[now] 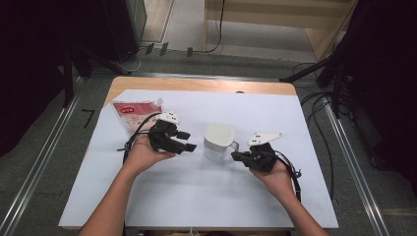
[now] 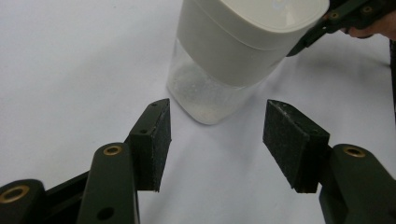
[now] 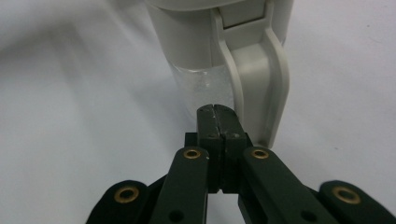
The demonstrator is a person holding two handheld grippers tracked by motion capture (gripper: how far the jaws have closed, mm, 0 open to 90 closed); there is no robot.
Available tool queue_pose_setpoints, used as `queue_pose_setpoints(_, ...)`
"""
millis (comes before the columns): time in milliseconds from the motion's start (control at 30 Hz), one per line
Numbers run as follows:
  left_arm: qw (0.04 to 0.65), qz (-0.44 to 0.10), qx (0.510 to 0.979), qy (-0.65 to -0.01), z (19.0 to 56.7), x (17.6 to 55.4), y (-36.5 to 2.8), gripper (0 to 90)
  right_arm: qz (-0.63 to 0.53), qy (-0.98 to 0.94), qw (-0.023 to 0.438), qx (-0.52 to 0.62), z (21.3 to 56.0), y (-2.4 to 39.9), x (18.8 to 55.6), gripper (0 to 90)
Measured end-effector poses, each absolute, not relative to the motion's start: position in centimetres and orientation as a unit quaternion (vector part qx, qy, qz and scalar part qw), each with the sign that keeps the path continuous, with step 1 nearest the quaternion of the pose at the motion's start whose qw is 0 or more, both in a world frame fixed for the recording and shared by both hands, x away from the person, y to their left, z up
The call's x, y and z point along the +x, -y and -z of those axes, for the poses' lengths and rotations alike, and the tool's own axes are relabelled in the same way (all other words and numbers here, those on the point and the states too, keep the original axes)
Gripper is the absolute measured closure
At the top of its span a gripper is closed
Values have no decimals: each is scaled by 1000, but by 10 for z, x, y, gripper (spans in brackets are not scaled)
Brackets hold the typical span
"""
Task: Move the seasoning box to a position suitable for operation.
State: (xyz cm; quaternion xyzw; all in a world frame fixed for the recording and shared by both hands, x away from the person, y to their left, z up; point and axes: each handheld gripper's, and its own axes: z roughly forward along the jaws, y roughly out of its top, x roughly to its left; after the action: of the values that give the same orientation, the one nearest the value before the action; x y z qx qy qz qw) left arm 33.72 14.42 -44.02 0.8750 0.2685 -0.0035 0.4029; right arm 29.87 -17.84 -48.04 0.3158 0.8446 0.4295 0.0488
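I saw a small pitcher [image 1: 218, 141] with a clear, slightly frosted body, a thick cream plastic collar, a rounded-square lid and a curved cream handle [image 3: 261, 79]. A glossy pouch [image 1: 134, 114] with a red label lay at the far left. Everything sat on a smooth white sheet [image 1: 196, 196] over a wooden table [image 1: 196, 84], with grey floor, cables and dark stands around it. The pitcher stood upright at the middle, between my tongs. My left gripper [image 2: 217, 135] stood just beside it on the left, its rough black pads [image 2: 285, 135] spread apart with nothing between them. My right gripper [image 3: 217, 114] was pressed fully closed, empty, its tips at the foot of the handle.
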Motion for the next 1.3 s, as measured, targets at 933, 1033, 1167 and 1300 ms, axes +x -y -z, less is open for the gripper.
queue_pose_setpoints(933,404,-4,875,-268,440,330,-137,268,-421,-839,61,339,485,196,332,900)
queue_pose_setpoints(1033,405,-7,873,-272,440,330,-135,254,-422,-839,60,339,485,197,335,900)
queue_pose_setpoints(1167,402,-11,874,-272,440,330,-132,223,-420,-840,59,339,486,197,338,900)
queue_pose_setpoints(1300,397,-18,875,-277,438,332,-130,182,-421,-842,51,335,483,197,336,866)
